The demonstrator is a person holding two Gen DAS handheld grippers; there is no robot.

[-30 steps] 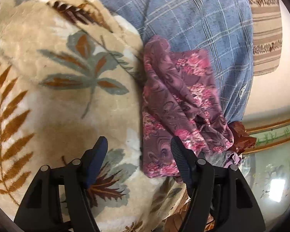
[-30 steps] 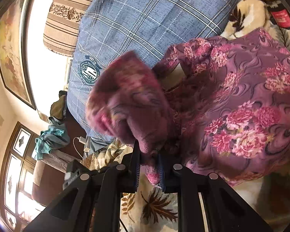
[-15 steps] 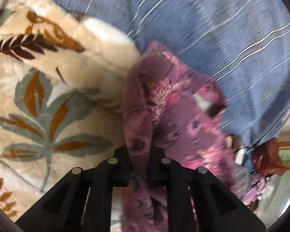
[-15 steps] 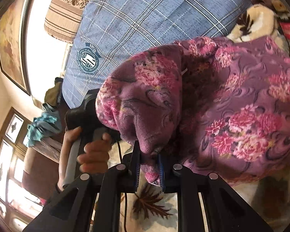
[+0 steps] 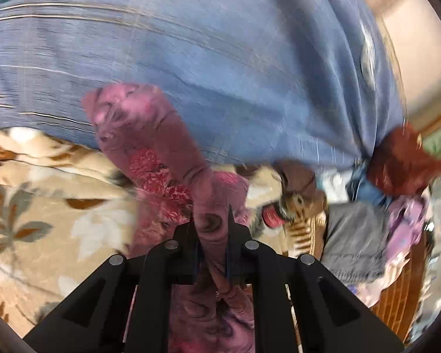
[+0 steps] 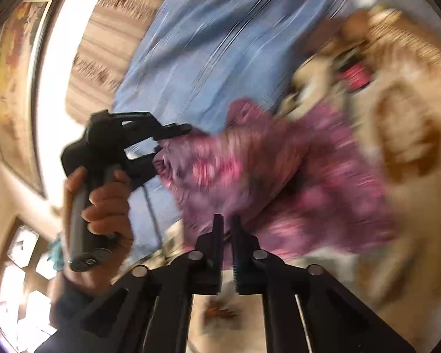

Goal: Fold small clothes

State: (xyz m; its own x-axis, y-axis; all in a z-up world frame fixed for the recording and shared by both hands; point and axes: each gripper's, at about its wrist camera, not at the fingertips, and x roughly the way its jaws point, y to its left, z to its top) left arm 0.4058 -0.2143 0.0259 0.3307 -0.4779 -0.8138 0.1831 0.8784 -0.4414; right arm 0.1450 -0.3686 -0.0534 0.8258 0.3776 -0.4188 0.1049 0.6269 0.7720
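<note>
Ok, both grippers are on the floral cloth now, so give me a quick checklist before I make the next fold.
1. Left gripper clamped on the purple floral garment: ok.
2. Right gripper shut on the same garment: ok, cloth sits between its fingers.
3. Garment lifted clear of the leaf-print blanket: cannot tell, blurred.
4. Cloth spread flat between the grippers: not ok, it is bunched.
5. Person's hand firm on the left gripper's handle: ok.

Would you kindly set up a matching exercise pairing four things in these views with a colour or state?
Things:
1. left gripper
2. large pillow
3. fleece blanket
4. hand

States:
A. blue with pale stripes
B. wrapped around a gripper's handle
C. shut on the purple floral garment
D. cream with leaf pattern

Pairs: 1-C, 2-A, 3-D, 4-B
</note>
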